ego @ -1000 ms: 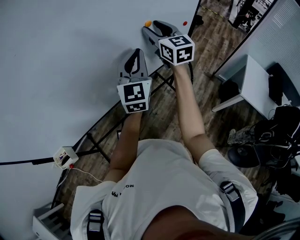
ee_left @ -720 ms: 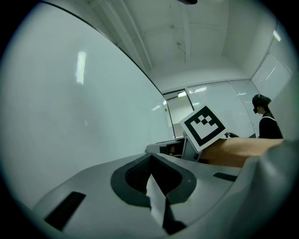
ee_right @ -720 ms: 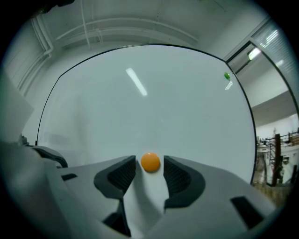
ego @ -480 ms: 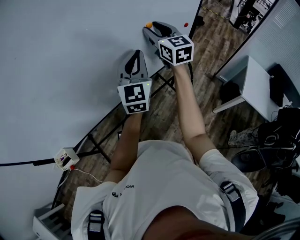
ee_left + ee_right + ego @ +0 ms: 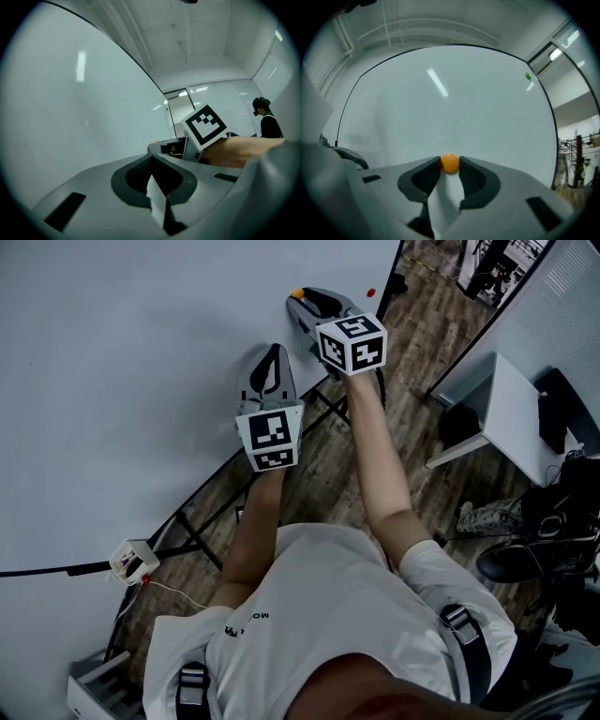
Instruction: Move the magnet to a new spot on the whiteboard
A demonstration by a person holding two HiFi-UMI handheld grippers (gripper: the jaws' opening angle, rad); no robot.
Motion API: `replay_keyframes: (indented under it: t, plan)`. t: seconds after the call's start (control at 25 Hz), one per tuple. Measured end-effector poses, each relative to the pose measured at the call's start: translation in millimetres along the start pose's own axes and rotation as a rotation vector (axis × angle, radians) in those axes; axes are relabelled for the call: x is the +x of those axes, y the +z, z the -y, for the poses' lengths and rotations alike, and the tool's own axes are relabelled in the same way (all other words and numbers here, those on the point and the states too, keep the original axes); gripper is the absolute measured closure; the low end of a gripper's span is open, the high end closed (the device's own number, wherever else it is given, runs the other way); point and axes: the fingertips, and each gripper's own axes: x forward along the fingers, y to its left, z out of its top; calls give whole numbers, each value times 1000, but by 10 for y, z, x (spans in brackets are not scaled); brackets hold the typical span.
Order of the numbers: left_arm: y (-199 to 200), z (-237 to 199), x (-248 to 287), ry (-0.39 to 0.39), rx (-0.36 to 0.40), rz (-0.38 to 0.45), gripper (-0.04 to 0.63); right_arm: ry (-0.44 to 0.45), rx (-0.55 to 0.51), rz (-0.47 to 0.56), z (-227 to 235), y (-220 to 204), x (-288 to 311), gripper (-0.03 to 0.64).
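Observation:
A small orange magnet (image 5: 450,163) sticks to the whiteboard (image 5: 440,108). My right gripper (image 5: 450,161) has just been closing its jaws, and both pads now press on the magnet's sides. In the head view the same magnet (image 5: 297,293) shows at the tip of the right gripper (image 5: 302,300), near the whiteboard's (image 5: 122,362) lower right edge. My left gripper (image 5: 271,352) hovers close to the board, left of and below the right one. Its jaws meet at the tips with nothing between them (image 5: 151,158).
A red magnet (image 5: 370,292) and a green magnet (image 5: 528,76) sit near the board's edge. The board's black stand legs (image 5: 319,404) rise from the wooden floor. A white desk (image 5: 502,413), bags and a chair stand at the right. A small white box with a cable (image 5: 131,559) lies at lower left.
The right gripper's jaws have drawn in onto the orange magnet. Both hands have kept their places.

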Motion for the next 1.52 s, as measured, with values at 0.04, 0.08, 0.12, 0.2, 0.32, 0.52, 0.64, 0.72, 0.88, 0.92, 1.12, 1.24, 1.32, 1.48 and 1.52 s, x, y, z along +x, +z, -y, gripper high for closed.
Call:
replay_keyframes:
  t: [0.04,0.08,0.12,0.2,0.32,0.52,0.64,0.72,0.88,0.92,1.12,1.24,1.32,1.48,1.52]
  plan:
    - [-4,-6,6,-1,0,2,592,-1,-3,0,1,-5,9,485]
    - [-14,-15,1,-2,1,2,592,-3,-5,1,-7,-20,14,485]
    - [-24,-27,-13,-1,3,0,592,-5,-4,2,-23,-39,15,485]
    - [-19,-47,-35,4,5,-3,592,-10,2,5,-45,-55,8,485]
    - [33,-20,-20,7,5,0,592,-14,12,10,-2,-17,-22,486]
    - [62,42,-51,9,5,0,592,-28,18,32,4,42,-115,486]
    - [72,47,-44,4,7,4,592,-40,18,34,23,57,-161,486]
    - [83,39,-40,3,6,8,592,-38,19,40,13,72,-168,486]
    - [87,40,-65,3,2,6,592,-46,38,48,-16,68,-224,486]
    - [95,33,-82,7,-1,7,592,-44,41,51,-37,69,-239,486]
    - [166,104,-95,9,-10,22,592,-71,44,74,-11,137,-391,486]
    - [119,65,-112,4,-9,12,592,-89,41,86,-60,138,-435,486]
    - [132,33,-133,4,-6,13,592,-96,31,92,-118,155,-454,486]
    - [231,142,-113,-8,-16,29,592,-105,22,103,-108,209,-600,486]
    - [228,157,-113,-14,-15,30,592,-111,22,103,-108,201,-629,486]
